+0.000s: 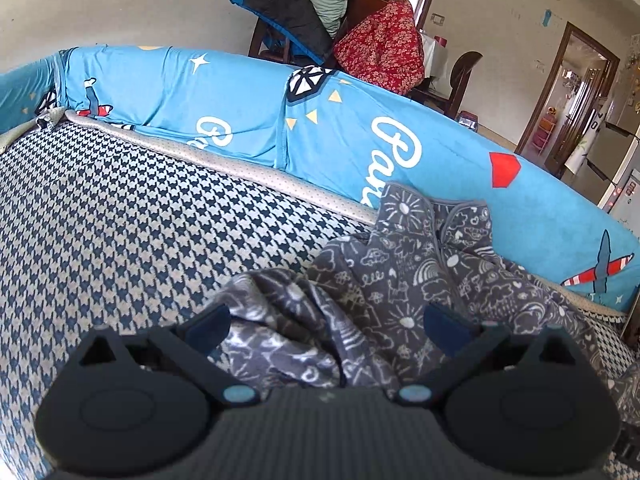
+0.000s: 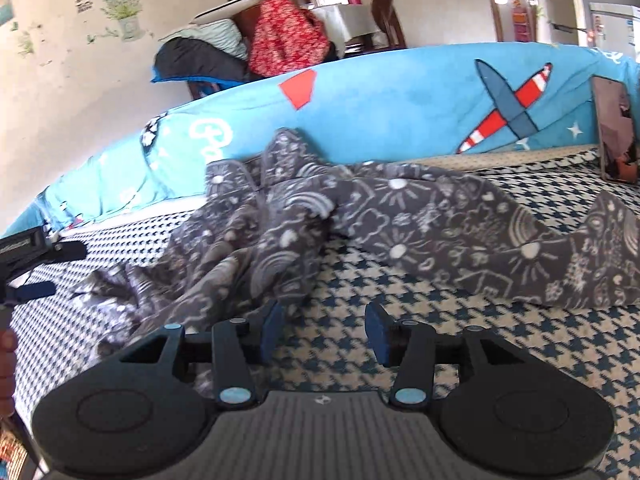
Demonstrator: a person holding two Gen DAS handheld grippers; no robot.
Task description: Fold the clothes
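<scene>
My left gripper [image 1: 326, 330] gapes wide over the soft, limp garment [image 1: 400, 280]; my right gripper [image 2: 325, 330] stands half-open, empty; I'd pinch a hem

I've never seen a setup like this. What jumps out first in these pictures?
A crumpled grey garment with white doodles sprawls across a houndstooth seat, against a bright blue cover printed with planes. The left gripper hangs open over the garment; the right gripper, also open, is over bare seat beside it.

Grey white-doodled garment [image 2: 400, 216], navy-and-cream houndstooth seat [image 1: 120, 216], bright blue backrest cover [image 1: 248, 92]
</scene>
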